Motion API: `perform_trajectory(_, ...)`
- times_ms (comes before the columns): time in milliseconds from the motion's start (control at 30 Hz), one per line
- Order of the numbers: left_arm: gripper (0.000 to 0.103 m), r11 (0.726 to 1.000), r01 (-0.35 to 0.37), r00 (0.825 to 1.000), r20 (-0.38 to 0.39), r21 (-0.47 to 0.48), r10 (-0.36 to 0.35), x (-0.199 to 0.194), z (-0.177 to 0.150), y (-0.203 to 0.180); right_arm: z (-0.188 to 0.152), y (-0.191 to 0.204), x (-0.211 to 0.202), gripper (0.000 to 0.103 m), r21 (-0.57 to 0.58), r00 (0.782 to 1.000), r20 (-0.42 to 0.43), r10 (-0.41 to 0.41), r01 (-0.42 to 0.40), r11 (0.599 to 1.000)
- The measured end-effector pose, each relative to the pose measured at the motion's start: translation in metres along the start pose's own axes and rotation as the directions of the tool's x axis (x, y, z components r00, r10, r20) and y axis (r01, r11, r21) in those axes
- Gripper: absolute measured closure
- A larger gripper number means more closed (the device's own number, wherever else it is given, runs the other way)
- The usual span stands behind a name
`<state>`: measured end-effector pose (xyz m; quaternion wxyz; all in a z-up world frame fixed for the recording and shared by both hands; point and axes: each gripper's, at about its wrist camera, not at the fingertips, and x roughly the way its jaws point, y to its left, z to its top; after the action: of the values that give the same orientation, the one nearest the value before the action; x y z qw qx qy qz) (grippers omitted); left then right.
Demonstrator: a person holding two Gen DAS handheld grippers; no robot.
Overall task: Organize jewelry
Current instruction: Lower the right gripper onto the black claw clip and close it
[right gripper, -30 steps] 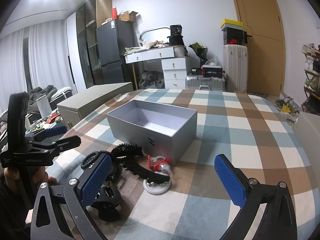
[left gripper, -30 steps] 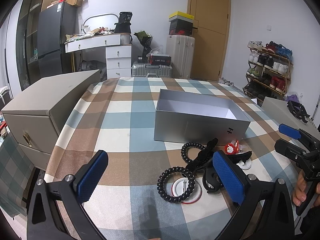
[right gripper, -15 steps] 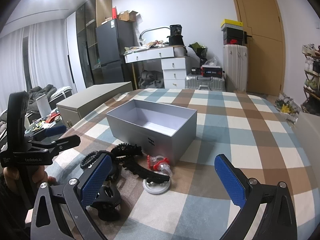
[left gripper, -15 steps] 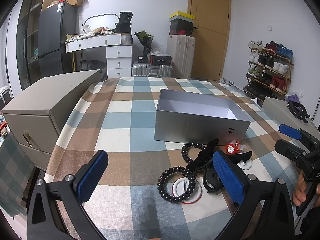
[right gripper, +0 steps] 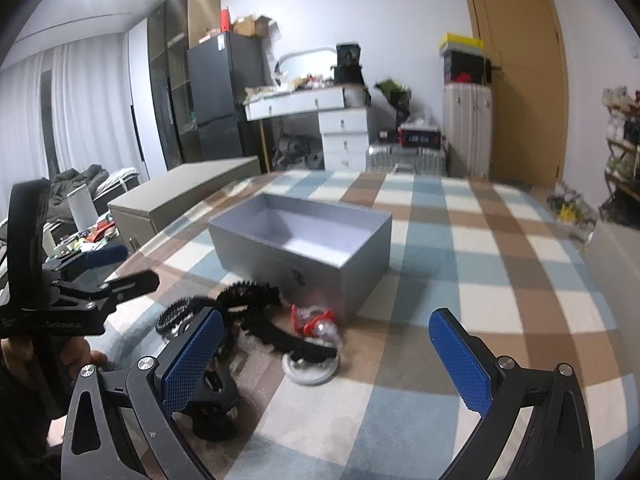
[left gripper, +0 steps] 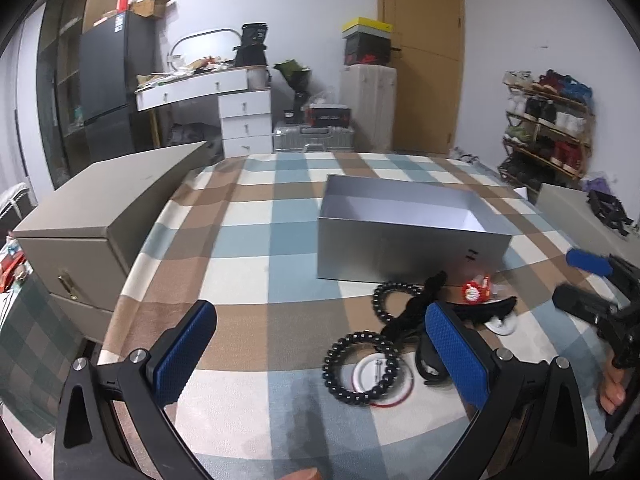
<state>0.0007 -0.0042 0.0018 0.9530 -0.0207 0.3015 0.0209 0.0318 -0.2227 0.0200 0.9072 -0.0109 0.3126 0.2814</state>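
Both my grippers, left [left gripper: 316, 354] and right [right gripper: 326, 354], have edged forward, fingers apart; the jewelry pile [left gripper: 420, 320] lies nearer my left's right finger.

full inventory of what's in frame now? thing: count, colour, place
box: 1, silver-grey, open and empty, mid-table
tablecloth: 1, blue/brown/cream check, covers table
beaded bracelets: 2 seen, black, in front of box
red ornament: 1, red and white, by box's front right corner
small discs: 2, white, one under the nearer bracelet
dark clips or bands: count unclear, black, tangled in pile
cabinet: 1, beige, left of table
left gripper: 1, black with blue pads, open, above the cloth
right gripper: 1, same, open, near pile
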Motion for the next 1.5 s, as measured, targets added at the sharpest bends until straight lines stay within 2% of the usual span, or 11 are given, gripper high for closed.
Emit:
perform_trajectory(167,0.001,0.999,-0.037,0.999,-0.035,-0.003,0.037,0.001,-0.003,0.005,-0.002,-0.001,0.007,0.0,0.03,0.996,-0.094,-0.003,0.006,1.0)
perform_trajectory(333,0.001,1.0,0.015,0.996,-0.088,0.02,-0.013,-0.002,-0.01,0.005,-0.009,0.006,-0.001,0.0,0.076,0.98,-0.12,0.16,-0.152,0.985)
perform_trajectory(533,0.001,0.999,0.04,0.992,-0.121,0.026,-0.036,-0.004,-0.015,0.001,-0.019,0.034,0.0,0.001,0.011,0.955,-0.19,0.229,-0.231,0.973)
perform_trajectory(833,0.001,0.997,0.055,0.986,-0.158,0.048,-0.047,0.0,-0.017,-0.004,-0.032,0.06,0.019,0.031,-0.046,0.933,-0.285,0.22,-0.242,0.969)
perform_trajectory(933,0.001,0.996,0.071,0.983,-0.176,0.054,-0.06,0.003,-0.018,-0.006,-0.034,0.061,0.021,0.055,-0.055,0.932,-0.294,0.215,-0.24,0.969)
perform_trajectory(1133,0.001,0.995,0.092,0.972,-0.22,0.022,-0.085,0.011,-0.019,-0.003,-0.028,0.052,0.014,0.057,-0.028,0.95,-0.217,0.224,-0.236,0.971)
perform_trajectory(1233,0.002,0.996,0.083,0.973,-0.219,0.026,-0.075,0.012,-0.019,-0.004,-0.024,0.044,0.011,0.057,-0.002,0.957,-0.189,0.219,-0.224,0.975)
perform_trajectory(1333,0.009,0.995,0.089,0.976,-0.202,0.043,-0.078,0.009,-0.019,-0.006,-0.02,0.039,0.007,0.057,0.013,0.961,-0.172,0.215,-0.216,0.976)
perform_trajectory(1400,0.02,0.993,0.094,0.977,-0.196,0.071,-0.078,0.007,-0.02,-0.01,-0.019,0.036,0.007,0.057,0.021,0.962,-0.168,0.215,-0.214,0.977)
perform_trajectory(1467,0.039,0.989,0.108,0.978,-0.19,0.1,-0.088,0.005,-0.021,-0.014,-0.018,0.033,0.006,0.057,0.027,0.962,-0.166,0.216,-0.215,0.976)
perform_trajectory(1500,0.042,0.987,0.119,0.977,-0.193,0.112,-0.096,0.005,-0.022,-0.016,-0.018,0.032,0.005,0.057,0.03,0.962,-0.166,0.217,-0.215,0.976)
